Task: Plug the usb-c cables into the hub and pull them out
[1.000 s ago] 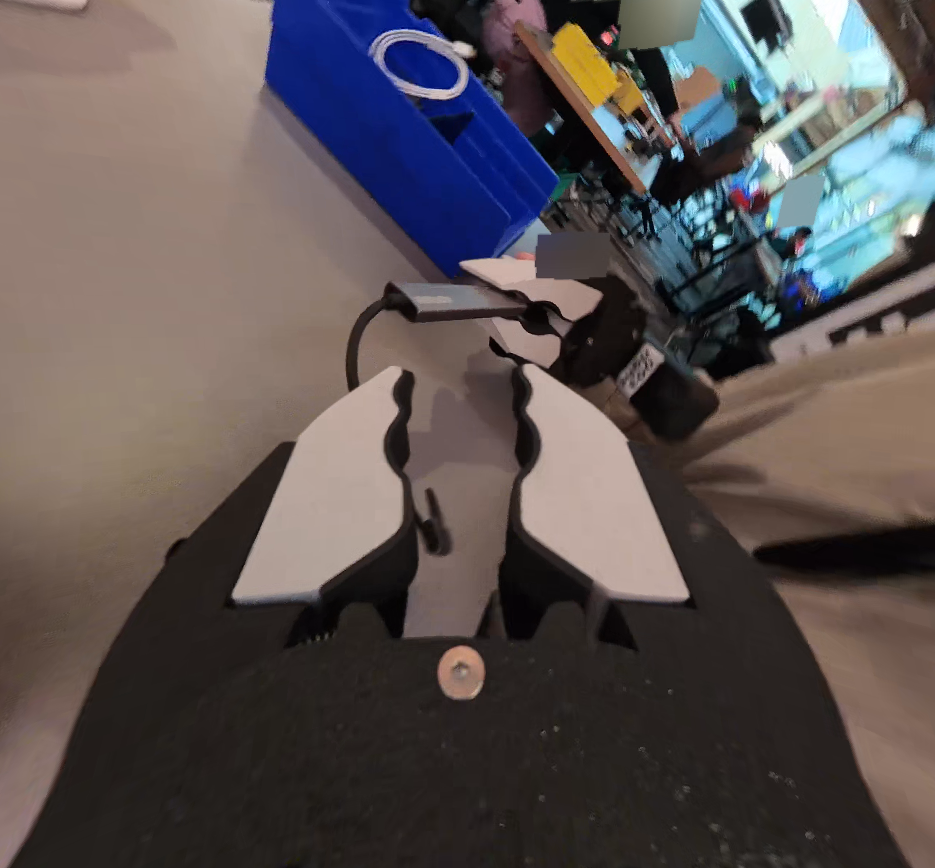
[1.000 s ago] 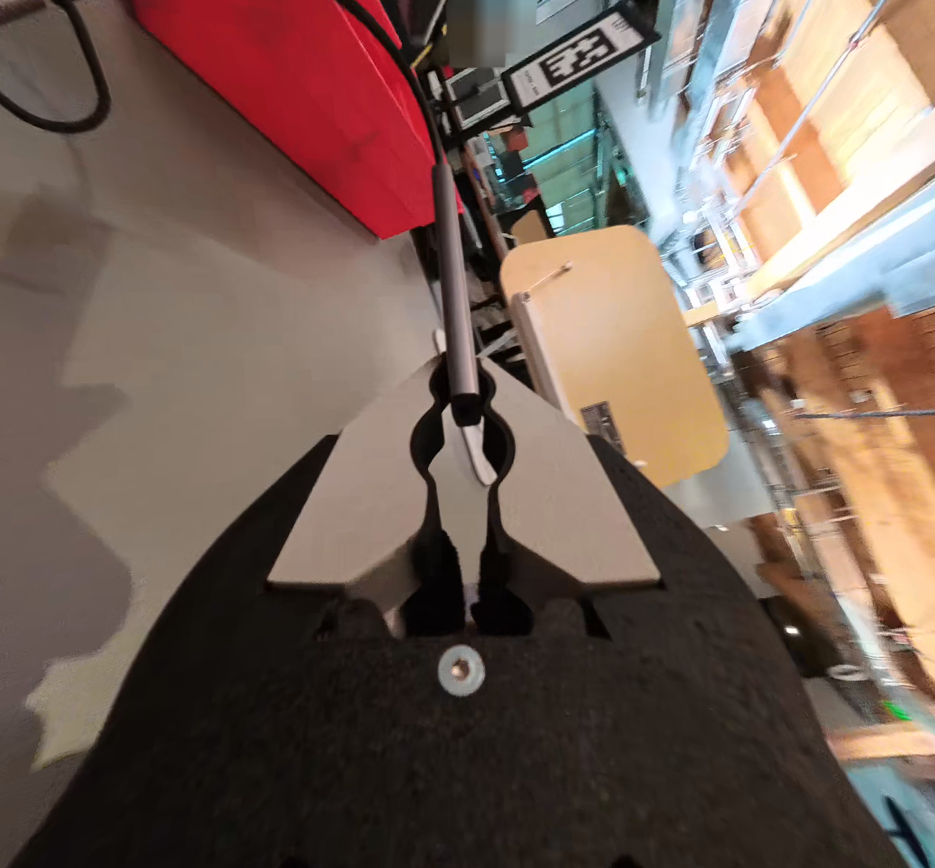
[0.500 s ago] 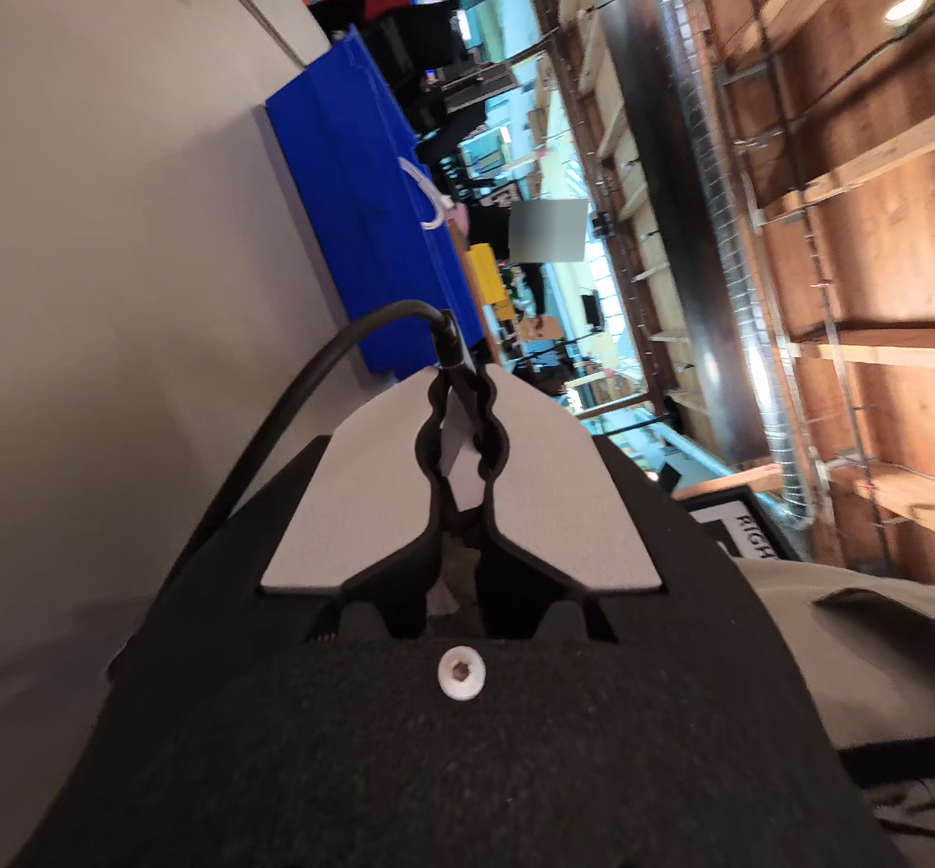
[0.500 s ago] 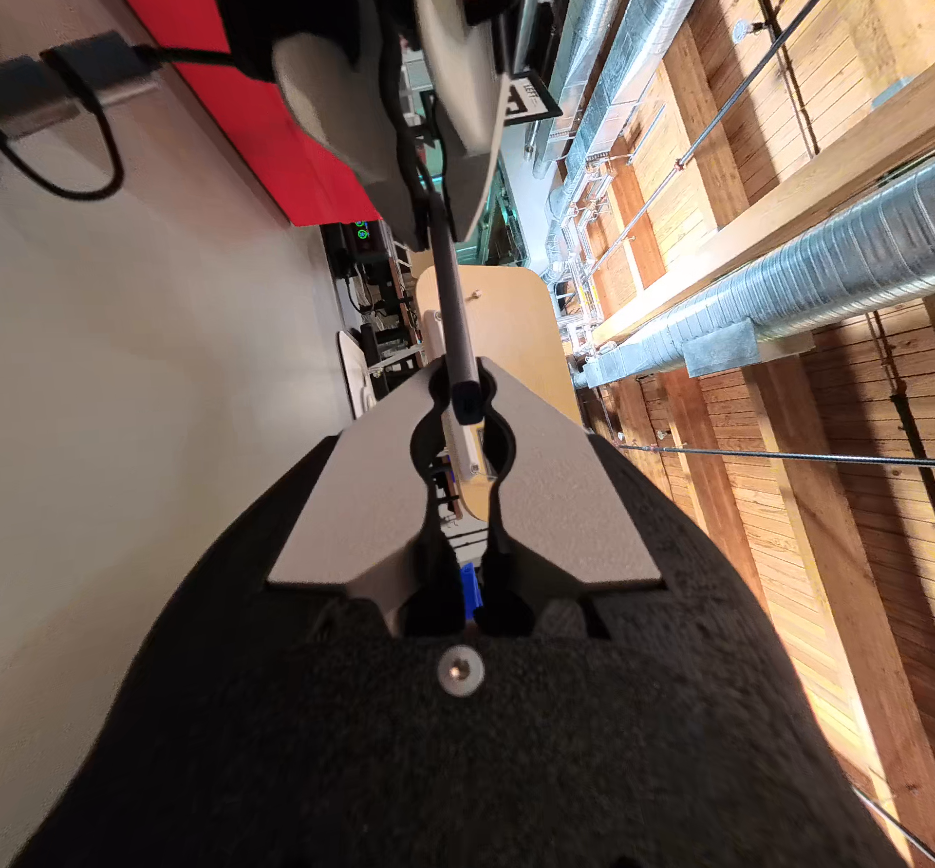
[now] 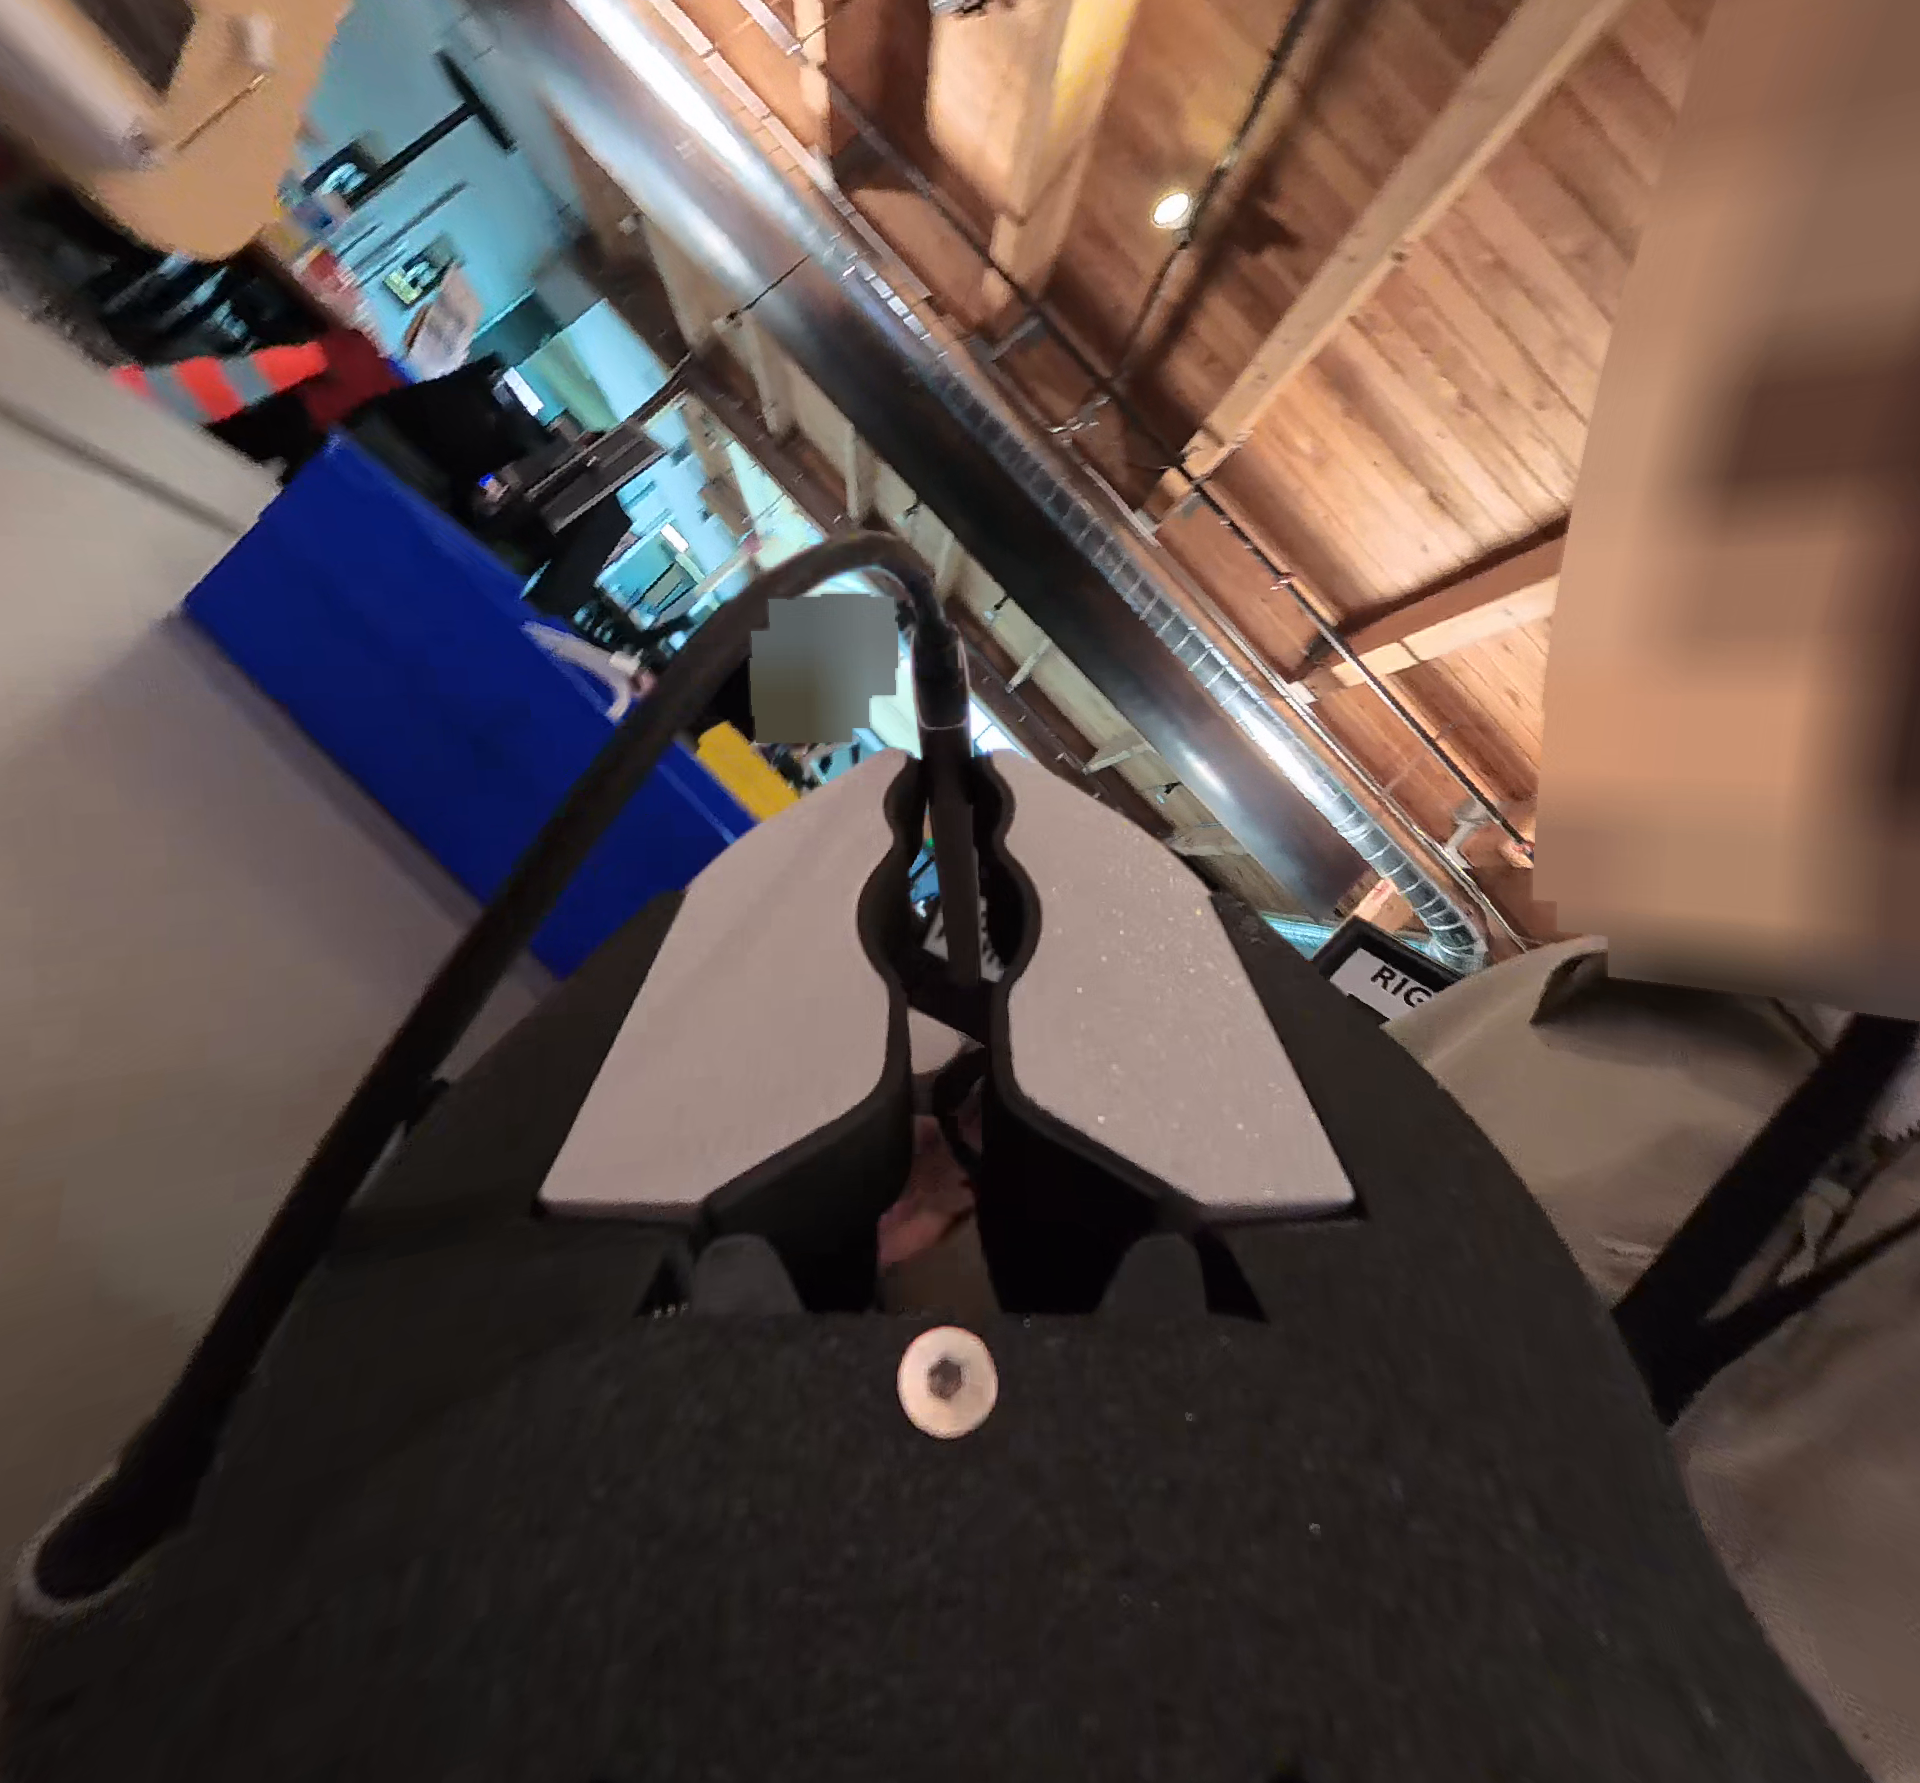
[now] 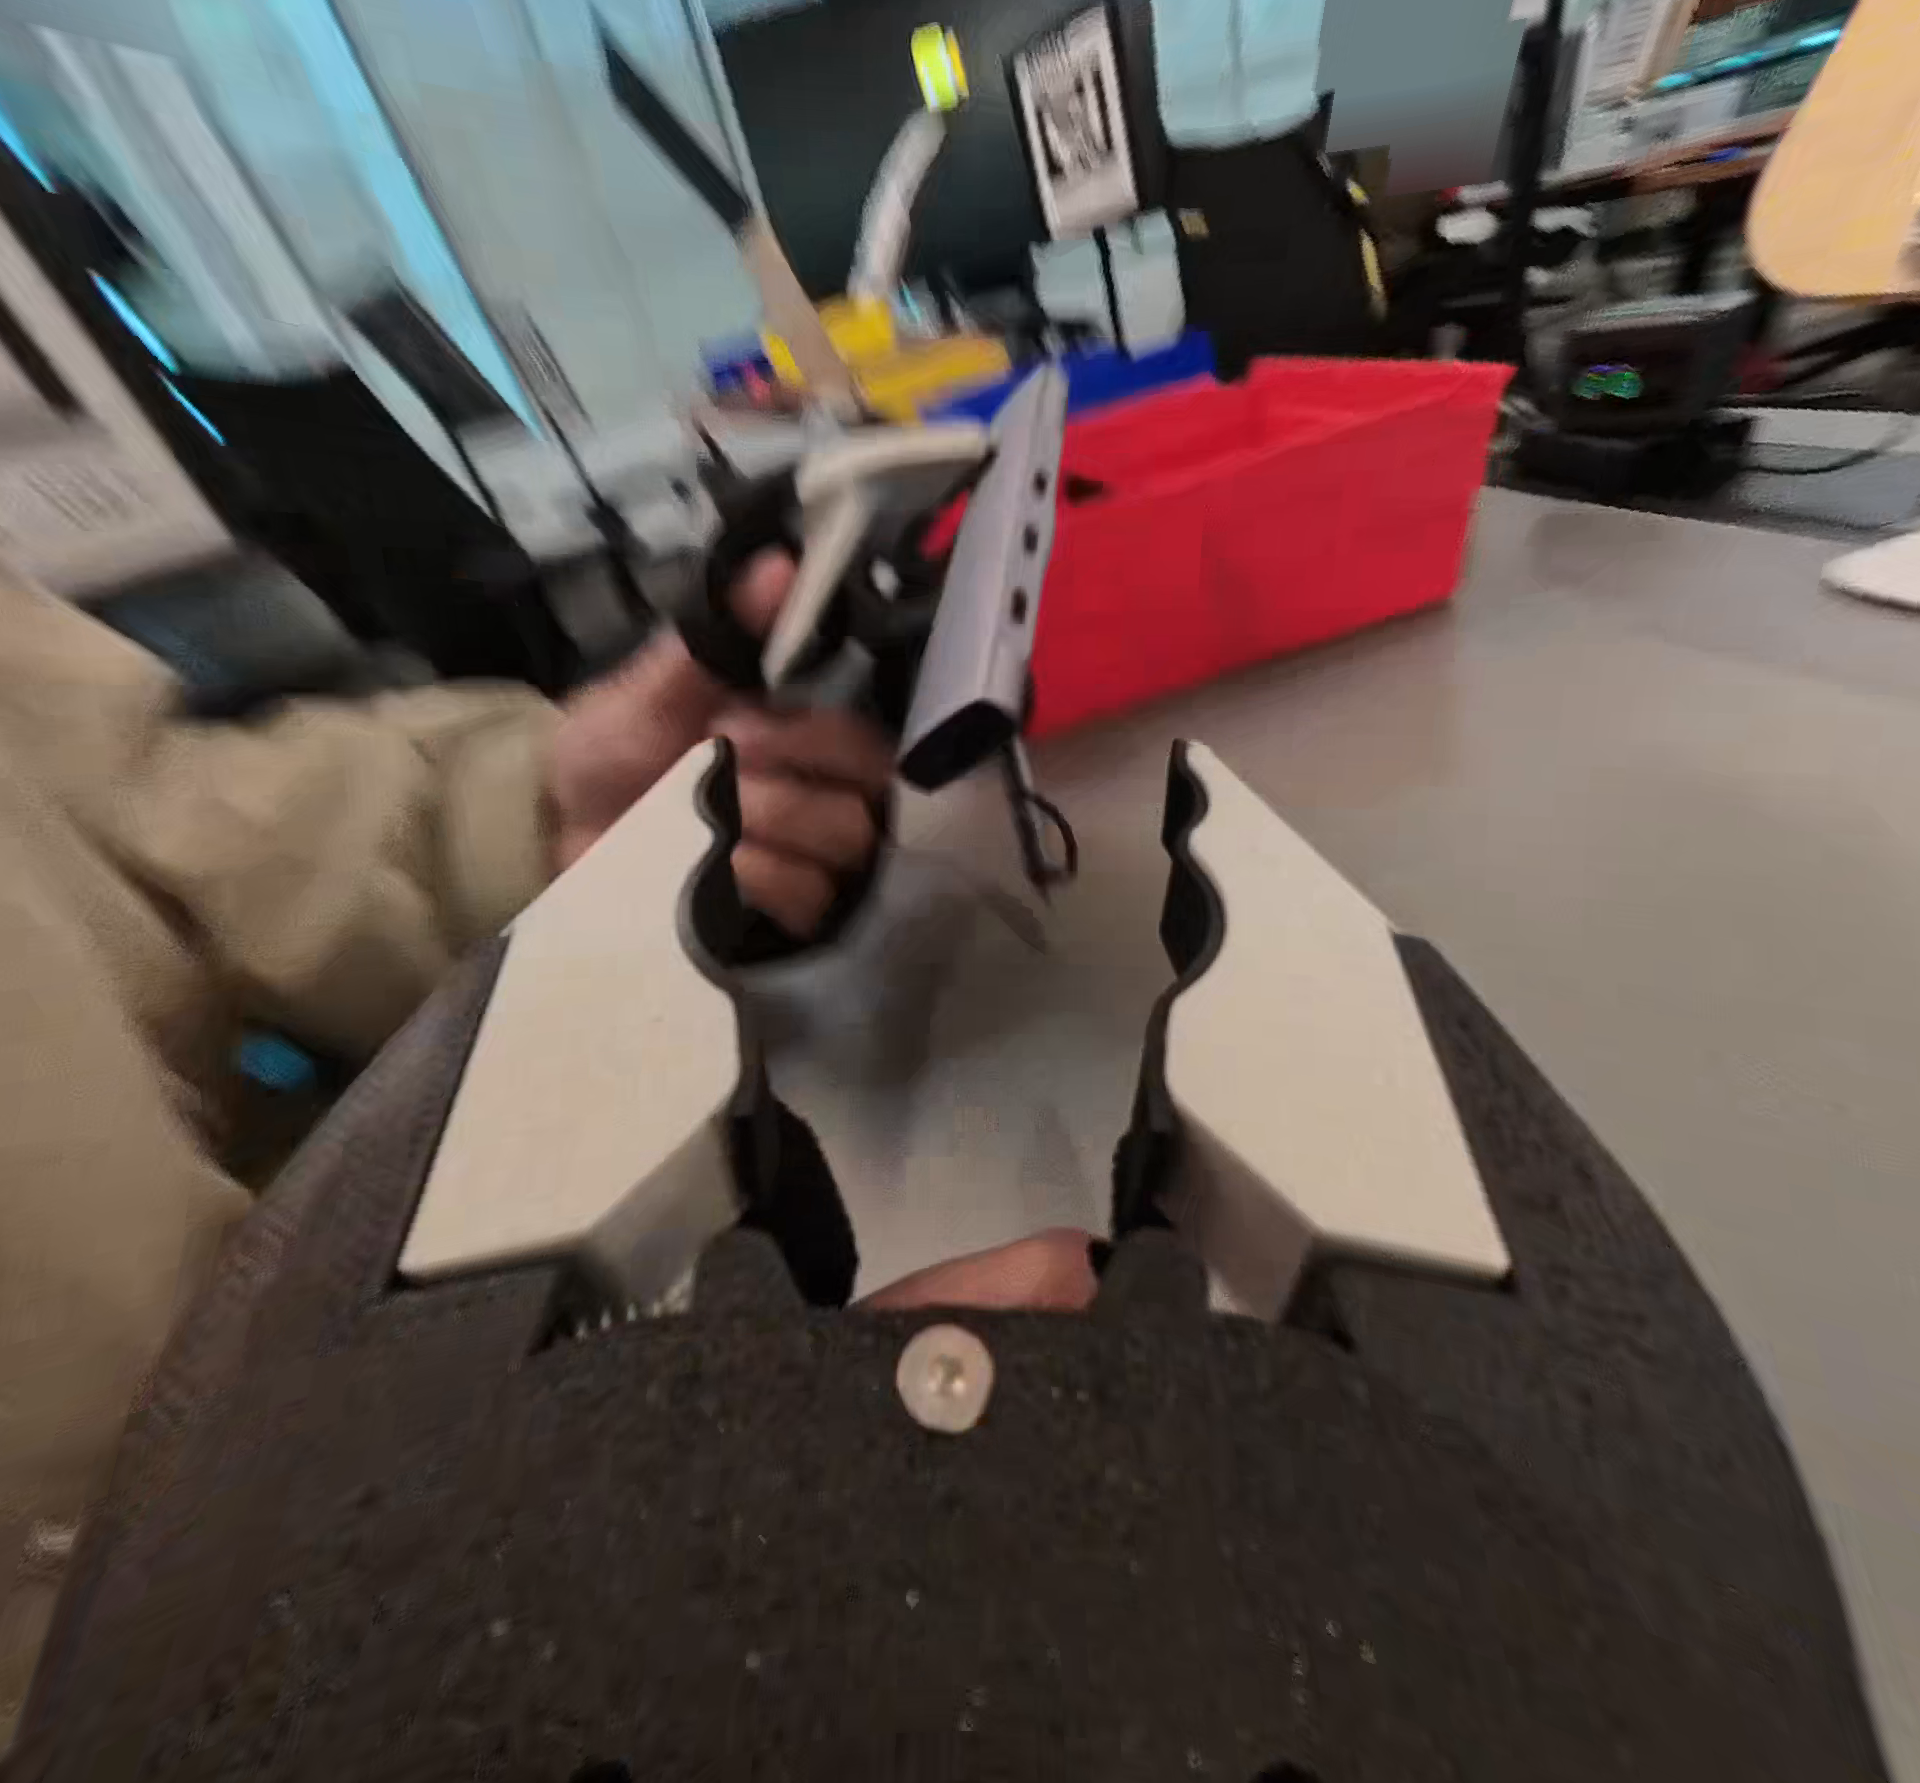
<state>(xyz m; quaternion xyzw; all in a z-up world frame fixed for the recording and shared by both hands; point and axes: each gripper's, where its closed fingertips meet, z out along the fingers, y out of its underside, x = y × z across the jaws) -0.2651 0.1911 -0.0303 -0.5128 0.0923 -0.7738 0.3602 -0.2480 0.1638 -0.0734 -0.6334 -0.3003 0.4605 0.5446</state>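
My left gripper (image 5: 951, 788) is clamped on the hub (image 5: 954, 860), seen edge-on as a thin dark strip between its grey fingers (image 5: 1132, 1006). The hub's black cable (image 5: 540, 860) arches out of its far end and drops down the left, past the blue bin (image 5: 416, 684) on the grey table (image 5: 135, 902). My right gripper (image 6: 945, 767) is spread wide and holds nothing, its fingers (image 6: 1288, 1027) well apart over the table. From this side the hub (image 6: 987, 590) appears as a grey bar with a row of small ports, raised above the table in the left gripper in a person's hand (image 6: 748, 757), with a red bin (image 6: 1278, 528) behind it. A short black cable loop (image 6: 1039, 829) hangs from the hub's near end.
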